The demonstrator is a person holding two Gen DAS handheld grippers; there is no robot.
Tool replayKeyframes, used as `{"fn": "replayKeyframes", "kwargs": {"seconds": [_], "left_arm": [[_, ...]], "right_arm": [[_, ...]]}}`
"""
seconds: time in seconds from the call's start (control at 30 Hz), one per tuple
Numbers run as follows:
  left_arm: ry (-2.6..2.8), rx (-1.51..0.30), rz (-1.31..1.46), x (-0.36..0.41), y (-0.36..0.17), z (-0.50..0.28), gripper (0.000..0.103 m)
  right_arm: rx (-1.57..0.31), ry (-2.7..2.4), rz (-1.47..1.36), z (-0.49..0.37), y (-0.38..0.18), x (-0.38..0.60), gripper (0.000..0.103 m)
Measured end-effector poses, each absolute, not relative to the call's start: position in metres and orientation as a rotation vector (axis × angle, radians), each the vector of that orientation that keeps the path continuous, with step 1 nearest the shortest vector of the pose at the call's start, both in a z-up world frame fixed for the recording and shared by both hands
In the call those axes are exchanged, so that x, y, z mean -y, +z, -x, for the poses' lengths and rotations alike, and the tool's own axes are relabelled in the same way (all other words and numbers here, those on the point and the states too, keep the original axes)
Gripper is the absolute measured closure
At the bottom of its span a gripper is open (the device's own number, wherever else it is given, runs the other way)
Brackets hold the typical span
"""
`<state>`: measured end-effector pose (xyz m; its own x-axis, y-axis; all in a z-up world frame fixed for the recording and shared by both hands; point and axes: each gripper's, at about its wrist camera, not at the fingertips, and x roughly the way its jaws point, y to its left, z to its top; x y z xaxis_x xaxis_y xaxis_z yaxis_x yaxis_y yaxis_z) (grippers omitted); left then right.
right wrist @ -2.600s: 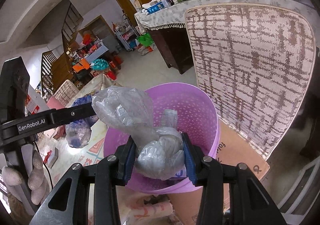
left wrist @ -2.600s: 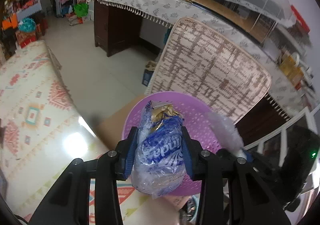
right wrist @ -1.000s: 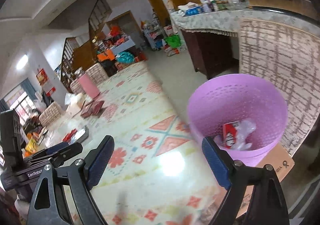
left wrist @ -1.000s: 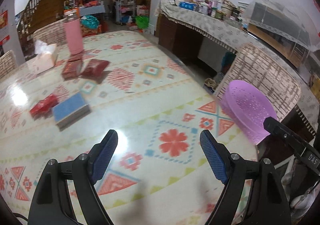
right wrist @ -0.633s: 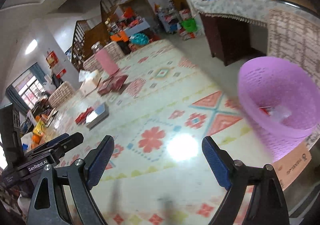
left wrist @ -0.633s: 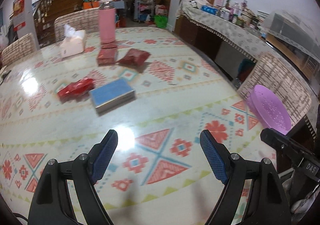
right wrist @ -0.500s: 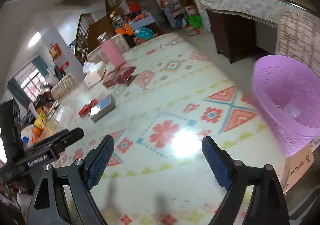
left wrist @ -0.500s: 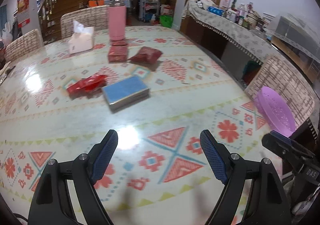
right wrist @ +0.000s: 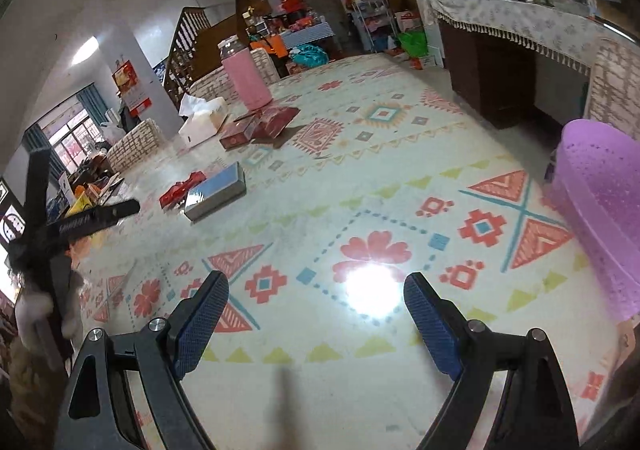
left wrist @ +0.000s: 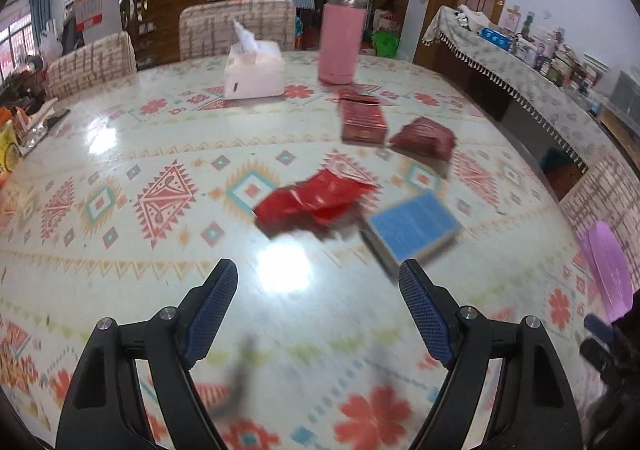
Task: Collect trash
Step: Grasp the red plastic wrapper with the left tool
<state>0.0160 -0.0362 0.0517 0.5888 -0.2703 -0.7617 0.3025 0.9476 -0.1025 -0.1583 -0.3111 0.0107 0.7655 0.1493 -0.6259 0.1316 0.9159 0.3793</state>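
My left gripper (left wrist: 318,304) is open and empty above the patterned table (left wrist: 120,250). Ahead of it lie a crumpled red wrapper (left wrist: 312,201) and a blue box (left wrist: 414,228). Farther back lie a dark red box (left wrist: 362,119) and a dark red packet (left wrist: 424,137). My right gripper (right wrist: 316,314) is open and empty over the table (right wrist: 360,189). The purple trash basket (right wrist: 604,209) stands past the table's right edge; it also shows in the left wrist view (left wrist: 608,270). The red wrapper (right wrist: 180,189) and box (right wrist: 216,191) lie to the left in the right wrist view.
A pink bottle (left wrist: 342,41) and a white tissue box (left wrist: 254,71) stand at the far side of the table. Woven-back chairs (left wrist: 236,25) surround the table. A cloth-covered sideboard (right wrist: 520,21) runs along the right. The left gripper's body (right wrist: 80,221) shows at the left of the right wrist view.
Both grippers let go of their plastic trash over the purple basket, opened, and swung back left over the table. The red wrapper and blue box are now closer to the left gripper.
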Motion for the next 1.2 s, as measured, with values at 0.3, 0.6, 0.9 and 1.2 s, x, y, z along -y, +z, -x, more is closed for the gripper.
{"fn": "replayKeyframes", "kwargs": {"seconds": [0.3,0.6,0.9,1.2], "left_arm": [[-0.394,-0.948,-0.107,0.059,0.030,-0.090,0.021],[-0.403,-1.040,-0.080,0.063,0.016,-0.108,0.072],[-0.357,-1.058,0.024,0.040,0.019,-0.066,0.083],[-0.393,-0.989,0.001,0.050,0.017,-0.060,0.036]], "right_arm": [[-0.733,0.074,-0.458,0.147,0.003,0.311,0.011],[-0.745,0.091,-0.476,0.147,0.001,0.312,0.010],[-0.758,0.085,-0.468,0.146,0.001,0.311,0.011],[-0.802,0.096,-0.392,0.129,0.008,0.288,0.011]]}}
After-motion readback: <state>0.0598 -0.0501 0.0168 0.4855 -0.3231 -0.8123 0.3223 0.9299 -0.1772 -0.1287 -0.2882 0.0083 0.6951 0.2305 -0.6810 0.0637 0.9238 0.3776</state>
